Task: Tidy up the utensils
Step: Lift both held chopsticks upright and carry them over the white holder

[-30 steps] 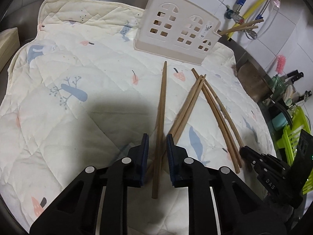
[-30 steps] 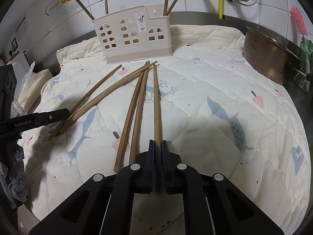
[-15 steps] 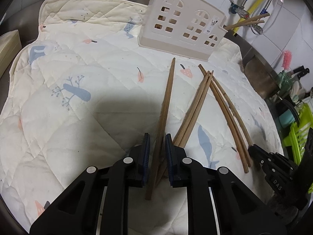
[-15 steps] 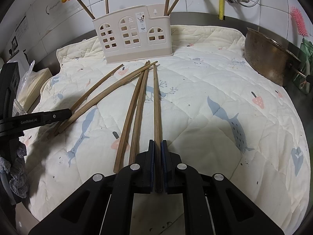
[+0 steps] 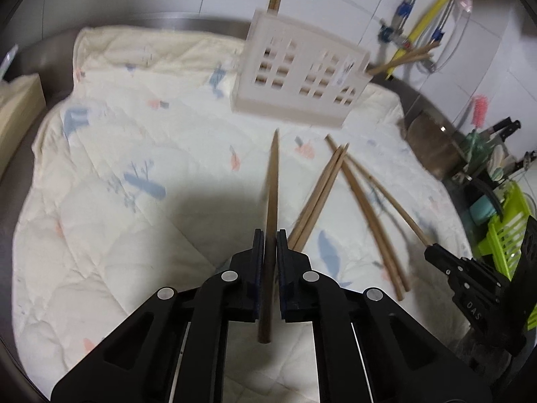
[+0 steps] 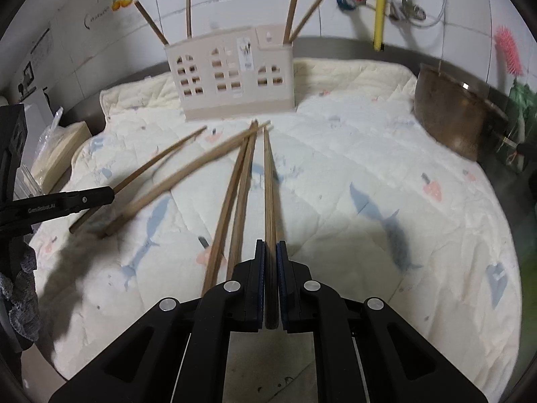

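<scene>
My left gripper (image 5: 270, 235) is shut on a brown chopstick (image 5: 272, 188) and holds it lifted, tip toward the beige utensil holder (image 5: 298, 74). My right gripper (image 6: 270, 245) is shut on another chopstick (image 6: 268, 181), which also points at the holder (image 6: 231, 74). Several more chopsticks (image 5: 335, 184) lie loose on the quilted cloth (image 5: 117, 168); they also show in the right wrist view (image 6: 235, 188). The holder has chopsticks standing in both end compartments. The left gripper's tip shows in the right wrist view (image 6: 84, 198).
A metal bowl (image 6: 459, 114) sits at the cloth's right edge. A green dish rack (image 5: 506, 231) and knives stand beyond it. A box (image 6: 57, 154) lies at the left. Pipes and a yellow hose (image 6: 379, 6) run along the tiled wall.
My left gripper has shut on its chopstick and lifted it off the cloth. My right gripper has raised its chopstick and moved toward the holder.
</scene>
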Demonstrator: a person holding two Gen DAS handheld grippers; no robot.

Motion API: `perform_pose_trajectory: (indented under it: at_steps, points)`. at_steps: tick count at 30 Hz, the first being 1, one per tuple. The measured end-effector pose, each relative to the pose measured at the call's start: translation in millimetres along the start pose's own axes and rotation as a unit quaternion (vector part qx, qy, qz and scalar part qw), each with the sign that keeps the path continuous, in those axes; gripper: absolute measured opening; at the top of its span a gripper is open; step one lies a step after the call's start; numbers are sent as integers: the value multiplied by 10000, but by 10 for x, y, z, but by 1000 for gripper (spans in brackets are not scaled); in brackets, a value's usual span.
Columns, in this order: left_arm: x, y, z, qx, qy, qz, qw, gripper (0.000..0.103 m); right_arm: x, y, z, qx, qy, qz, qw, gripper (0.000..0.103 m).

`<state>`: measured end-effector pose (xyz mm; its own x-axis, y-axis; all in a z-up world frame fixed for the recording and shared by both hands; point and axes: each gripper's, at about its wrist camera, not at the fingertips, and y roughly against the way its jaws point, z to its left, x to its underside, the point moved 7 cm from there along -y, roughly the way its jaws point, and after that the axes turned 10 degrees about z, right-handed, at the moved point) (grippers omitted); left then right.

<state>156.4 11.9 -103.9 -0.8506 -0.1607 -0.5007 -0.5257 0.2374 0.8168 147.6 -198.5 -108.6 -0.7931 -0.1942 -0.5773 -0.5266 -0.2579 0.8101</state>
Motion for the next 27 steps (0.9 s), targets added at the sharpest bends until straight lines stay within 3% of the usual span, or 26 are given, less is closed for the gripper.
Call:
perform_pose_trajectory:
  at_steps: [6, 12, 18, 27]
  points:
    - [-255, 353, -160, -61, -331, -427, 9985, 6, -399, 400, 5, 89, 192, -566, 9982, 7]
    - [-512, 468, -242, -82, -514, -482, 9975, 6, -903, 655, 9, 21, 399, -864, 9955, 7]
    - [-785, 535, -370, -118, -761, -439, 9961, 6, -1380, 835, 14, -108, 659, -865, 9940, 7]
    - [-1227, 831, -673, -206, -1202, -710, 9900, 5, -1949, 1071, 22, -373, 833, -814, 9925, 7]
